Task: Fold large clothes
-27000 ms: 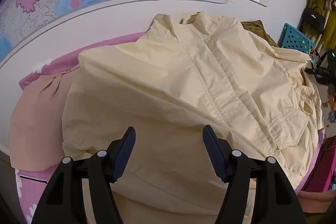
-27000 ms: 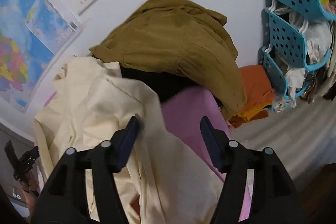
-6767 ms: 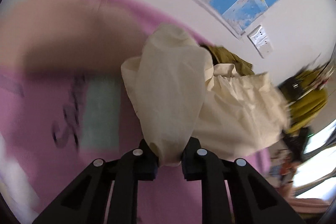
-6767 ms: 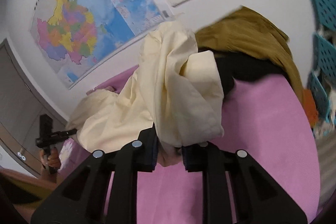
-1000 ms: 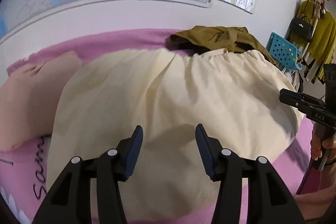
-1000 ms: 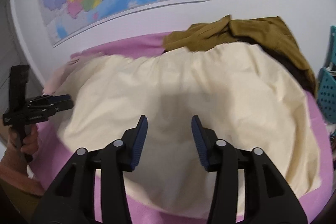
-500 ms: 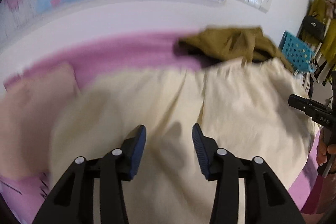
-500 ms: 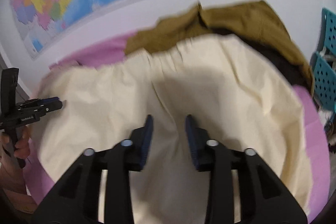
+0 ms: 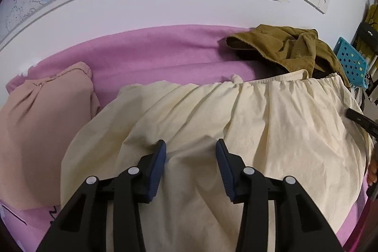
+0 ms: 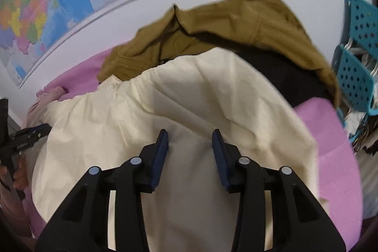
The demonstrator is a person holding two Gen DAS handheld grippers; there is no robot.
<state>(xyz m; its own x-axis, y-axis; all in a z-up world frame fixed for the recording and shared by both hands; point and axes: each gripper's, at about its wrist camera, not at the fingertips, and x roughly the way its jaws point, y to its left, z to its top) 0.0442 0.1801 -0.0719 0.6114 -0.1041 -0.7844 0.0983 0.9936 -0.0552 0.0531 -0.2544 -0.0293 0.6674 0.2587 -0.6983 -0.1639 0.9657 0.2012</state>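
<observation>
A large cream garment (image 9: 259, 122) lies spread flat on the pink bed sheet (image 9: 153, 51), its gathered hem toward the wall. My left gripper (image 9: 191, 145) hovers over the garment's left part. Its jaws are closing, and only flat cloth lies below them, with nothing pinched. Over the right part of the cream garment (image 10: 189, 91) my right gripper (image 10: 190, 136) stands open, its pads clear of the fabric. Each gripper's tip shows at the edge of the other's view.
An olive-brown jacket (image 9: 283, 46) lies heaped behind the garment against the wall, over something black (image 10: 283, 72). A folded beige-pink garment (image 9: 42, 122) rests at the left. Teal perforated baskets (image 10: 356, 63) stand at the right. A map and sockets hang on the wall.
Both grippers' jaws have narrowed. The left view now shows more pink sheet and the beige garment. The right view has swung toward the olive-brown jacket.
</observation>
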